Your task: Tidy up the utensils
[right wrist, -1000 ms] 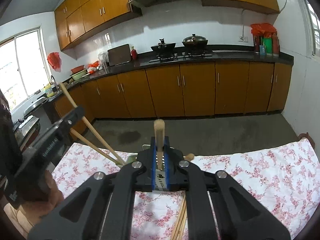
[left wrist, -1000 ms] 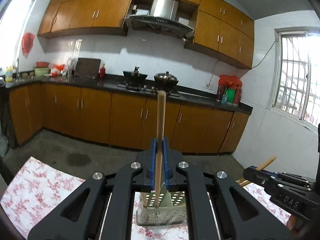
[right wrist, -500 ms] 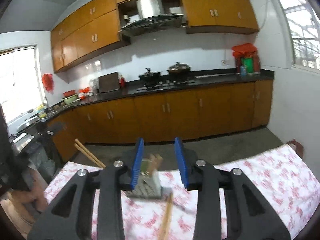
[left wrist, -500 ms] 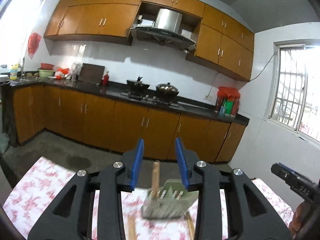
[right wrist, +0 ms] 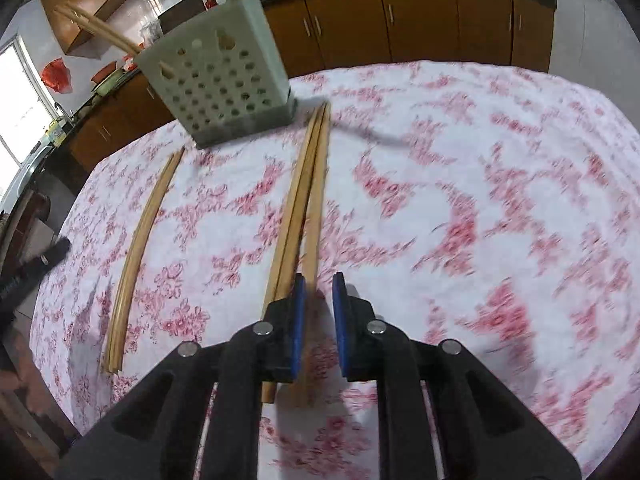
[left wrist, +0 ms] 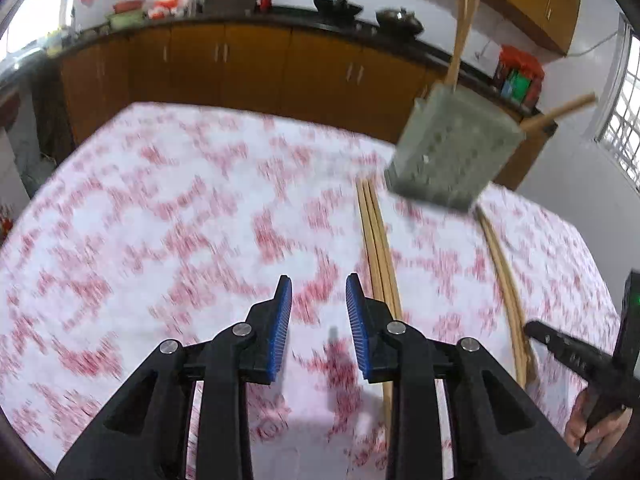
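Note:
A grey perforated utensil holder (left wrist: 452,148) (right wrist: 224,76) stands at the far side of the floral tablecloth with wooden chopsticks (left wrist: 464,20) (right wrist: 96,30) sticking out of it. A bundle of wooden chopsticks (left wrist: 378,248) (right wrist: 302,216) lies on the cloth in front of it. A second bundle (left wrist: 506,280) (right wrist: 138,256) lies further out. My left gripper (left wrist: 318,292) is open and empty above the cloth, left of the near bundle. My right gripper (right wrist: 319,284) is open and empty, low over the near ends of the middle bundle.
The table carries a white and red floral cloth (left wrist: 160,240) (right wrist: 480,200). Brown kitchen cabinets (left wrist: 240,64) (right wrist: 440,16) run behind it. The other gripper's black body shows at the right edge of the left wrist view (left wrist: 580,364) and the left edge of the right wrist view (right wrist: 32,272).
Both grippers let go of the chopsticks they held, which now stand in the holder. Both have tilted down towards the table and moved back from the holder.

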### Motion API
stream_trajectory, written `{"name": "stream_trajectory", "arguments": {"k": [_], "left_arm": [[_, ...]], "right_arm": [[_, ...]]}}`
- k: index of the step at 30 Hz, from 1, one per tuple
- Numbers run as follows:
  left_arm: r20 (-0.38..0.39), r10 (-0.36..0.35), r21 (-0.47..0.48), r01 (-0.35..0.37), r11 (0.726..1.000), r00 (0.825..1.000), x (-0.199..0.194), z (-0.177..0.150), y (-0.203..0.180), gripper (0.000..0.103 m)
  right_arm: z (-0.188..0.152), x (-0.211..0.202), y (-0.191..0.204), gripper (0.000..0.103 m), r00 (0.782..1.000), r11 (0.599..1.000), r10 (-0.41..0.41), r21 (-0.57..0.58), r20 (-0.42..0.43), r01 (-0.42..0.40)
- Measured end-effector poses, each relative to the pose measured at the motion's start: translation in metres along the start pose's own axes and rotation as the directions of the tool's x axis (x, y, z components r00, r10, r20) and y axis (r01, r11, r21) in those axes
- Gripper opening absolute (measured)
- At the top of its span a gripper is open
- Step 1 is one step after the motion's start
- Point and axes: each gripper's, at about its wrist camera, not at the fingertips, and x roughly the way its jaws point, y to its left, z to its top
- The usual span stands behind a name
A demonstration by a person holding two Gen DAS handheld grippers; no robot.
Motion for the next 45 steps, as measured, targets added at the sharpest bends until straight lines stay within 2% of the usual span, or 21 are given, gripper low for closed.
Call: {"name": "stream_trajectory", "arguments": {"k": [4,5,7,10,15,22,24,26,29,36,39,45], "left_arm": [[-0.037,-0.031,0.025,0.032,0.999,0.999,0.011,-0.009,-0.01,0.029],[-0.043,-0.034,0.033,0.035,0.999,0.999,0.013,-0.012,-0.012,0.026],[-0.062,-0.046,0.051,0.049,0.998,0.997,0.019,-0.016,-0.018,0.024],[-0.089,-0.067,0.063,0.072,0.995,0.994,0.026,-0.02,-0.025,0.02],[-0.12,-0.073,0.09,0.084,0.992,0.99,0.034,-0.026,-0.034,0.016],[-0.111,-0.008,0.165,0.026,0.986,0.994,0.031,-0.03,-0.046,0.015],[-0.109,0.037,0.19,-0.016,0.982,0.993,0.033,-0.034,-0.05,0.01],[-0.1,0.051,0.2,-0.03,0.979,0.994,0.036,-0.035,-0.05,0.009],[-0.102,0.053,0.189,-0.033,0.981,0.993,0.046,-0.033,-0.045,0.008],[-0.079,0.138,0.089,-0.13,0.987,0.987,0.069,0.0,0.005,0.008],[-0.068,0.121,0.062,-0.117,0.991,0.99,0.074,0.004,0.017,0.009],[-0.047,0.133,0.085,-0.129,0.988,0.99,0.08,0.0,0.019,0.009]], "right_arm": [[0.003,0.005,0.009,0.015,1.0,0.999,-0.028,-0.037,0.006,0.028],[0.002,0.005,0.012,0.01,0.999,0.997,-0.049,-0.05,0.014,0.05],[0.006,0.003,0.009,0.009,0.996,0.995,-0.09,-0.05,0.028,0.091],[0.007,-0.001,-0.006,0.009,0.996,0.997,-0.082,-0.002,0.031,0.082],[0.006,-0.002,-0.009,0.009,0.996,0.996,-0.083,-0.018,0.036,0.083],[0.004,-0.003,-0.006,0.009,0.993,0.993,-0.11,-0.046,0.042,0.112],[0.001,-0.004,-0.003,0.011,0.993,0.991,-0.114,-0.063,0.044,0.116],[-0.002,-0.004,0.0,0.012,0.992,0.989,-0.119,-0.078,0.051,0.123],[-0.002,-0.003,0.001,0.009,0.989,0.986,-0.132,-0.096,0.062,0.137],[0.013,-0.001,-0.024,0.008,0.978,0.981,-0.186,-0.043,0.092,0.19],[0.013,-0.001,-0.03,0.009,0.977,0.982,-0.186,-0.021,0.1,0.189],[0.012,-0.001,-0.03,0.009,0.977,0.982,-0.186,-0.021,0.103,0.189]]}}
